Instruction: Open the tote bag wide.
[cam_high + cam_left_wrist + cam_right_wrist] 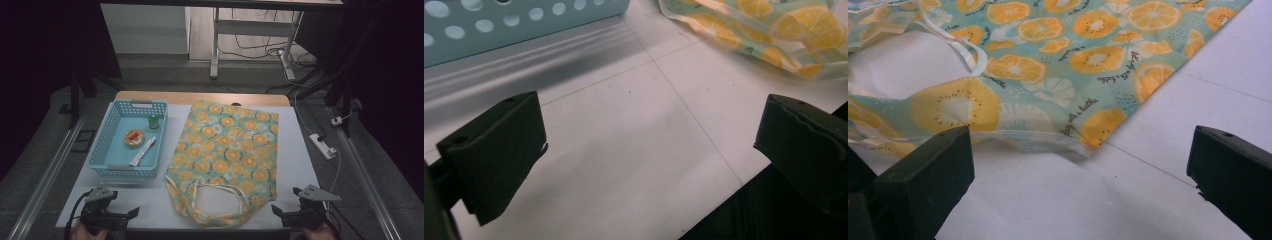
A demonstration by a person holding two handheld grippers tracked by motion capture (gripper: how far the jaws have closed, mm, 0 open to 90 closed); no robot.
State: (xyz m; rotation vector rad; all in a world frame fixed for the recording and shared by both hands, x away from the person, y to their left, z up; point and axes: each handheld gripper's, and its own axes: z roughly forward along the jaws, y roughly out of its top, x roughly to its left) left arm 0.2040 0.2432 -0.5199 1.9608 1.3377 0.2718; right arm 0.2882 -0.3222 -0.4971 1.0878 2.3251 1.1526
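Script reading "play with a bottle" marks the tote bag (1068, 65); both tools gape wide, empty.

We see both hands cut off by the near edge of the high view. In the basket (109, 131), three items — a small green-capped one (153, 121), a round one (134, 138), a white tube (143, 151) — are too small for us to identify.

Teal cloth bag (227, 150) printed with orange and yellow citrus slices, pale handles. Light blue perforated basket (100, 150). White worktop (295, 160), wooden far edge. Black gripper (644, 165) jaws.
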